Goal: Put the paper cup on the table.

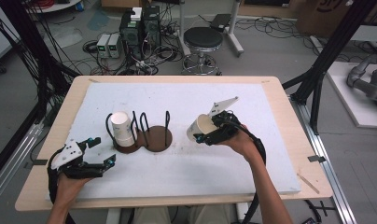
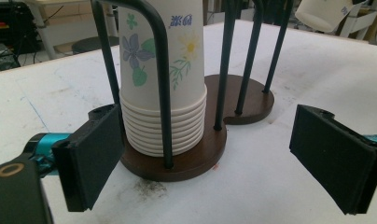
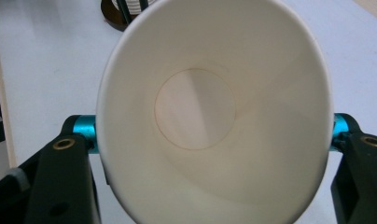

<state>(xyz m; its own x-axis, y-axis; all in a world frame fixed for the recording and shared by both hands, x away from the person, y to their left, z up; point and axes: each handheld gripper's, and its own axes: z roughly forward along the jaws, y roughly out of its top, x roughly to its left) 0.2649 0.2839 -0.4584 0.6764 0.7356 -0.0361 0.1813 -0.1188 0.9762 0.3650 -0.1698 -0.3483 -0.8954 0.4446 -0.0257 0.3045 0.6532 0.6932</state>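
1. Hand-held gripper on our left [image 1: 99, 150]: we are holding its jaws wide and empty, low over the worktop [image 1: 186, 175], pointing at the stack of flowered paper cups [image 2: 163, 74].
2. That stack is standing upside down inside the black wire holder [image 1: 147, 133] on its brown base.
3. We are clamping the right hand-held gripper [image 1: 210, 133] on a single paper cup [image 3: 214, 112], lifted clear of the worktop just right of the holder, mouth toward the gripper's camera.
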